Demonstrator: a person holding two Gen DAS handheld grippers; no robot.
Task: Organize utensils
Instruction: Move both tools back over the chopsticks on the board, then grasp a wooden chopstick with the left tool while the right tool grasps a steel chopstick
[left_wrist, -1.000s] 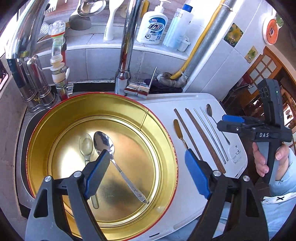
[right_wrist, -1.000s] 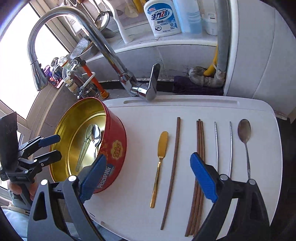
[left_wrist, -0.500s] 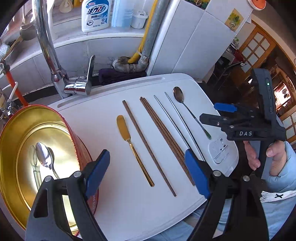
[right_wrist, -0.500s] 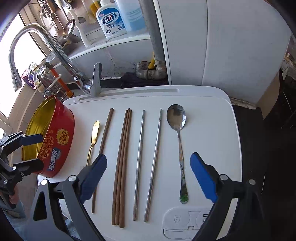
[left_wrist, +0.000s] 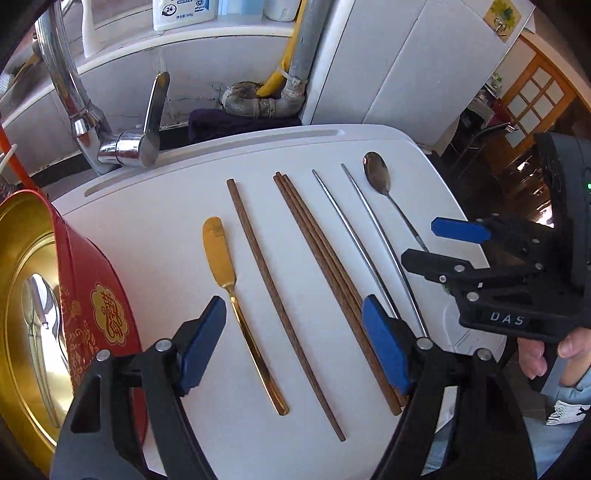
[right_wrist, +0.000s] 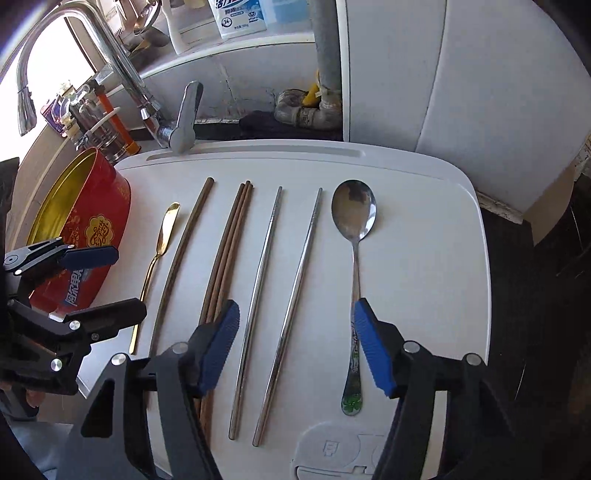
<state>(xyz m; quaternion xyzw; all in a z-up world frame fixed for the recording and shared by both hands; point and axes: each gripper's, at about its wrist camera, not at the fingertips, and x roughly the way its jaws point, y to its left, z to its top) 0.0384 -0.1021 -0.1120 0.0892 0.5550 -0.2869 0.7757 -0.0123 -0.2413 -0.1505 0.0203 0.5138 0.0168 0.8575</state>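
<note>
Spoons, two of them, already lie inside the red tin at nine o'clock of the white table. Left to sort, by my judgement: the gold butter knife, four wooden chopsticks, two steel chopsticks and the long spoon at three o'clock. Left gripper hangs above the gold knife and wooden sticks, fingers wide and empty. Right gripper hangs over the steel pair, fingers wide, holding nothing.
</note>
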